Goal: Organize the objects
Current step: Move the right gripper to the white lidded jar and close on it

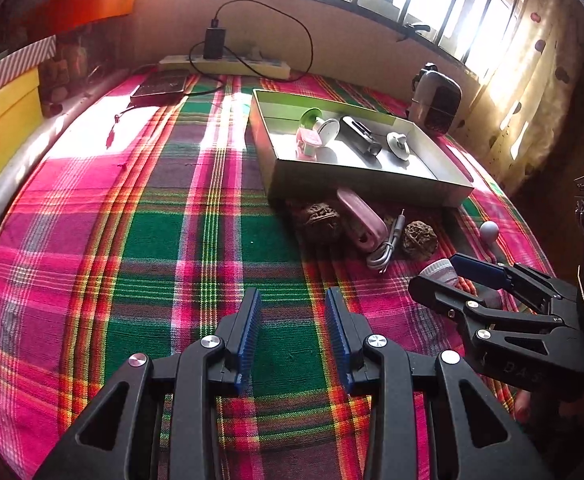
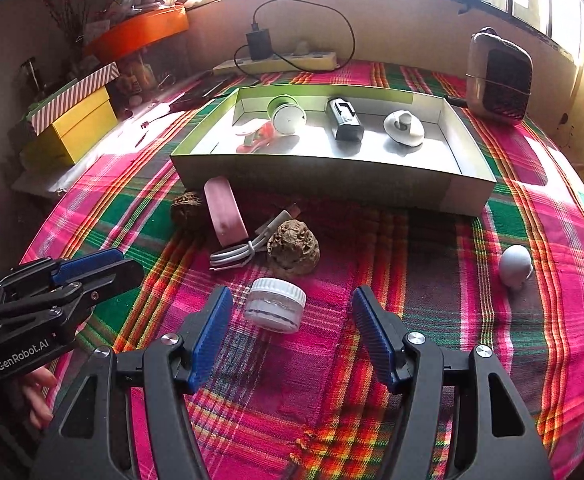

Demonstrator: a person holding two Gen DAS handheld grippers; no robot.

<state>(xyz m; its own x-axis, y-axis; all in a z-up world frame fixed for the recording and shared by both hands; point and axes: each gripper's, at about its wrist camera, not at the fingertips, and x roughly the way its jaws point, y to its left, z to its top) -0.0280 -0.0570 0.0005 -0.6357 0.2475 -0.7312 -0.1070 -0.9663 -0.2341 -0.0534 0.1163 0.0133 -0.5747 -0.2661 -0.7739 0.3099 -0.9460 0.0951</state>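
A shallow cardboard box stands on the plaid cloth and holds a green-and-white cup, a dark device, a white knob and a pink item. In front of it lie a pink case, a white cable, two walnuts, a small white-capped jar and a white egg-shaped piece. My right gripper is open, with the jar between its fingers. My left gripper is open and empty over bare cloth.
A power strip with a charger lies at the back wall. A small heater stands at the back right. Yellow and striped boxes and an orange tub sit at the left. A dark pad lies at the back left.
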